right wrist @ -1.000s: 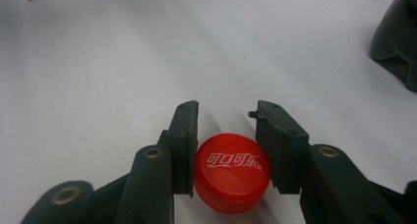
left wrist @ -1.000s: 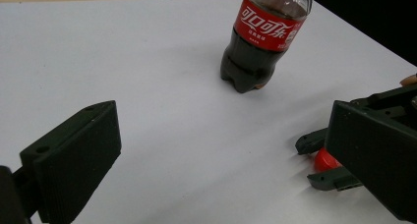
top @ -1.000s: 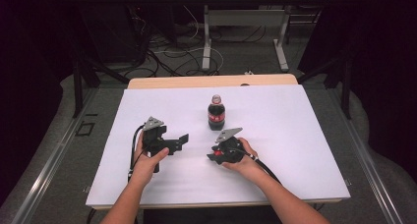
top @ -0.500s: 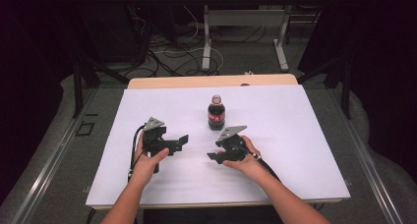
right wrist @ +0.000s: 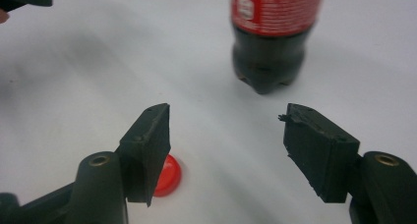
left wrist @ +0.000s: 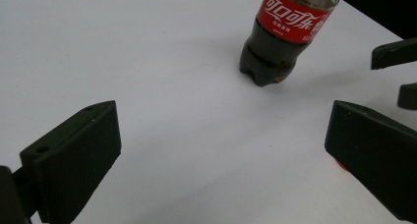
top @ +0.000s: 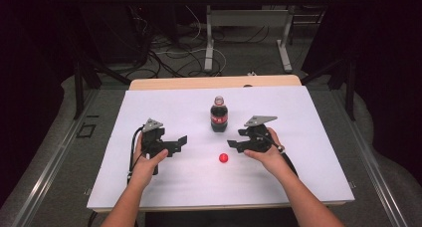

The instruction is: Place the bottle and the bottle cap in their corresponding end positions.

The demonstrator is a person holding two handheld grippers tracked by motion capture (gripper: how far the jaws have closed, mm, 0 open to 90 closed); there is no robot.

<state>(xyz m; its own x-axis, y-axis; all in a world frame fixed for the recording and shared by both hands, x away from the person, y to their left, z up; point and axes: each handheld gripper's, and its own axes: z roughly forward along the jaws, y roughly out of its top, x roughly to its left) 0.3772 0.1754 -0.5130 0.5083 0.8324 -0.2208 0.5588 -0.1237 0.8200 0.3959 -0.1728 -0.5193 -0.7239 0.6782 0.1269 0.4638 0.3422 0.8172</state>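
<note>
A dark cola bottle (top: 219, 115) with a red label stands upright mid-table. A small red cap (top: 224, 158) lies flat on the white sheet in front of it. My right gripper (top: 234, 144) hovers just right of the cap. Its jaws have just been opening, and they are open now with nothing between them. In the right gripper view the cap (right wrist: 167, 177) peeks out from behind the left jaw of the gripper (right wrist: 226, 140), with the bottle (right wrist: 270, 42) ahead. My left gripper (top: 180, 141) rests open, left of the bottle (left wrist: 280, 37).
The white sheet (top: 308, 117) covers a wooden table (top: 164, 82) with edges all round. Beyond it are a dark floor, cables and table legs (top: 209, 43). In the left gripper view the right gripper (left wrist: 393, 74) enters at the right edge.
The right gripper has lifted and moved right with its jaws opening, leaving the red cap on the sheet. The left hand and the bottle have not moved.
</note>
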